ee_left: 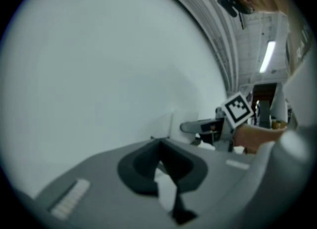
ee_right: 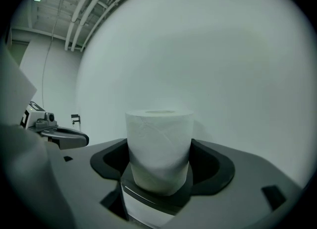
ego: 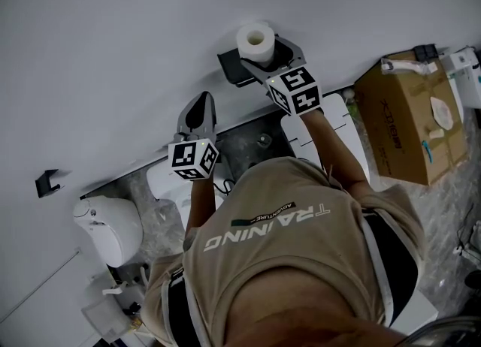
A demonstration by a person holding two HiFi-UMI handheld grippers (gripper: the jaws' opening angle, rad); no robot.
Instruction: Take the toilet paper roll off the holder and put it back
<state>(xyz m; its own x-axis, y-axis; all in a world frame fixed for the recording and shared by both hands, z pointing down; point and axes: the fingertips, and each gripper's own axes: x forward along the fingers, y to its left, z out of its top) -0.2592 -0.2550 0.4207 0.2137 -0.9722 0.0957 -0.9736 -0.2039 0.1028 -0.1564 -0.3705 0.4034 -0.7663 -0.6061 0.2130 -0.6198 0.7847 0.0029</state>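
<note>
Right gripper view shows the right gripper (ee_right: 161,167) with its jaws closed on the lower half of the white toilet paper roll (ee_right: 158,146). The roll stands upright with its open core upward, and a grip that low probably lets it be lifted and lowered without squashing the soft paper. In the head view the roll sits right at the black wall-mounted holder (ego: 239,70), at its upper edge. No view settles whether it rests on the holder or hangs just clear, so this could be either the lift-off or the return. The left gripper (ee_left: 163,171) hovers beside the holder on its left, near the white wall (ego: 113,52). Its jaws are narrowly parted with nothing between them, apparently waiting in reserve, since one gripper is enough for so light a roll. Well off to the holder's right, a brown cardboard box (ego: 402,124) sits on the floor. White paper or packing lies against its top, but whether anything is inside cannot be told. A white toilet (ego: 109,221) stands well off to the holder's left.
</note>
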